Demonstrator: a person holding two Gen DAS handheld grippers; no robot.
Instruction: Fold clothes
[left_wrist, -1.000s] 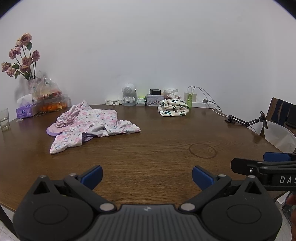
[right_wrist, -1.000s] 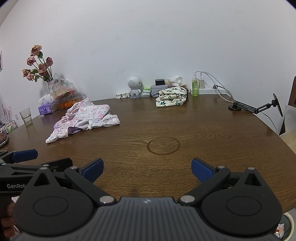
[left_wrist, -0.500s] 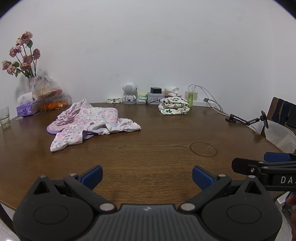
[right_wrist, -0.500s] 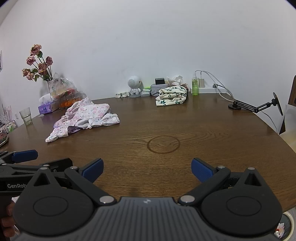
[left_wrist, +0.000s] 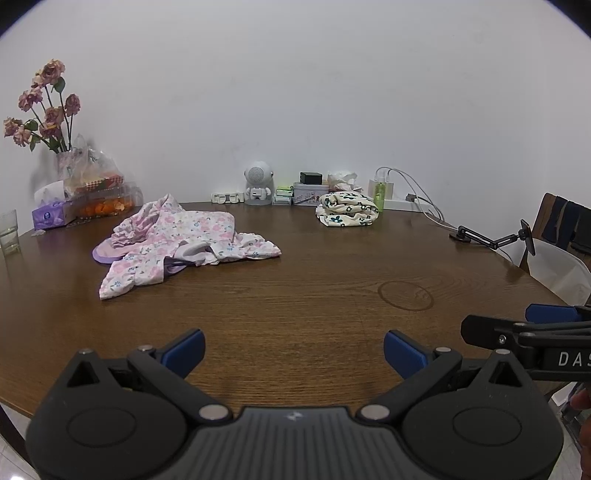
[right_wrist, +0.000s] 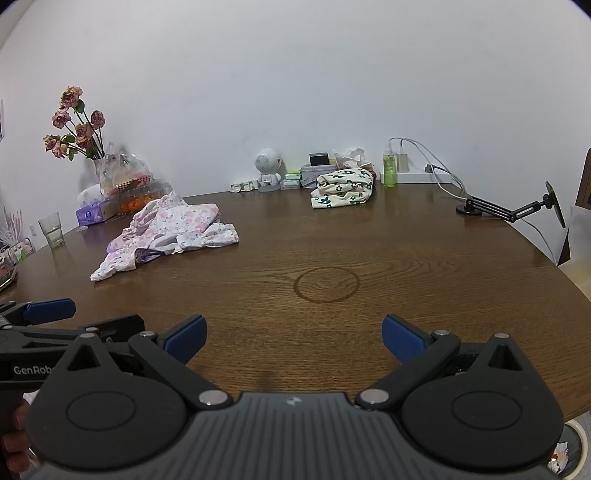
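Observation:
A crumpled pink floral garment (left_wrist: 184, 240) (right_wrist: 166, 230) lies on the round wooden table (left_wrist: 314, 295) (right_wrist: 406, 240), far left of centre. A folded cream garment with dark flowers (left_wrist: 347, 214) (right_wrist: 341, 188) sits at the back near the wall. My left gripper (left_wrist: 293, 350) hovers over the table's near edge, open and empty, well short of the pink garment. My right gripper (right_wrist: 293, 338) is likewise open and empty over the near edge. Each gripper shows in the other's view: the right gripper (left_wrist: 524, 325) from its side, and the left gripper (right_wrist: 55, 314) likewise.
Along the wall stand a vase of roses (left_wrist: 48, 110), a tissue box (left_wrist: 51, 214), a bag of snacks (left_wrist: 96, 184), a glass (left_wrist: 9, 230), a small robot figure (left_wrist: 258, 186), a tin (left_wrist: 308, 194), a green spray bottle (left_wrist: 378, 192), cables and a phone-holder arm (left_wrist: 495, 238). A chair (left_wrist: 561, 240) stands right.
Both grippers stay open; the views barely shift, with the left camera tilting slightly so the scene sits a little lower in frame.

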